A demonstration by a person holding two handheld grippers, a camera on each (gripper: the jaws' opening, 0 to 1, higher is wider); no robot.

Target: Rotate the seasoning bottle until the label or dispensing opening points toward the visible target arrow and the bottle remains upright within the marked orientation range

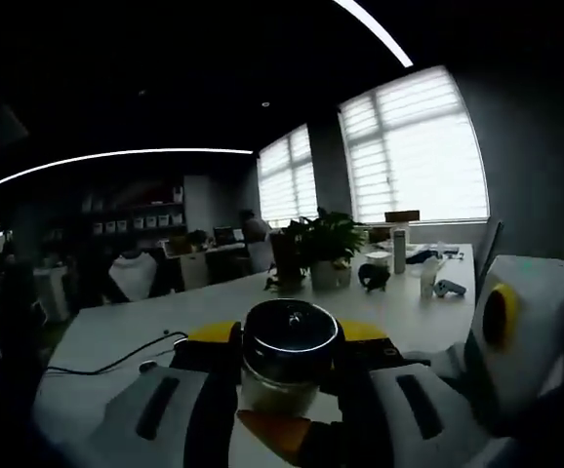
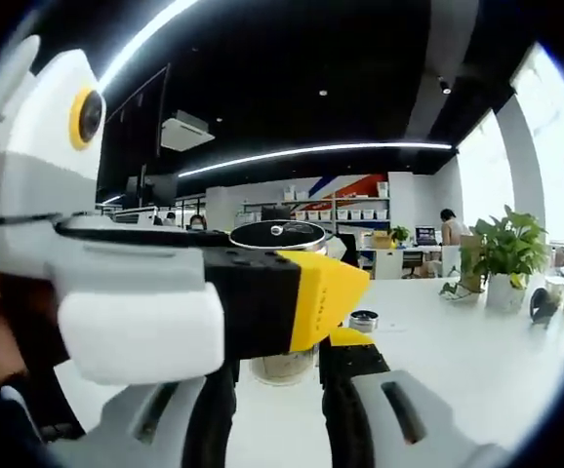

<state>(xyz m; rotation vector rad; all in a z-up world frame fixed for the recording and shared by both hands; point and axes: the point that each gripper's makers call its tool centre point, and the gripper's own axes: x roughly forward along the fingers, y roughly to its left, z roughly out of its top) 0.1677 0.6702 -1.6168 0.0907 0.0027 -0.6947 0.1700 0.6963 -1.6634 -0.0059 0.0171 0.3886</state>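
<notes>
- Seasoning bottle (image 1: 287,356), a clear jar with a dark shiny lid, stands upright on the white worktop (image 1: 116,336); in the left gripper view it sits between the two jaws of the left hand-held gripper (image 1: 287,385).
- Left hand-held gripper jaws press in close on either side of the jar's glass body, so it looks clamped on the bottle.
- In the right gripper view the same bottle (image 2: 280,363) shows its lid above and its glass base below the left hand-held gripper (image 2: 262,302), which crosses in from the left with its yellow tip over the jar's middle.
- Right hand-held gripper (image 2: 280,390) has its jaws rising either side of the jar's base; whether they touch the glass I cannot tell.
- Right hand-held gripper body (image 1: 521,331), white with a yellow ring, sits at the right edge of the left gripper view.
- A small round dark cap (image 2: 364,320) lies on the worktop just right of the bottle.
- A potted plant (image 1: 326,249) stands farther back on the worktop, with small items near it by the bright windows (image 1: 414,151).
</notes>
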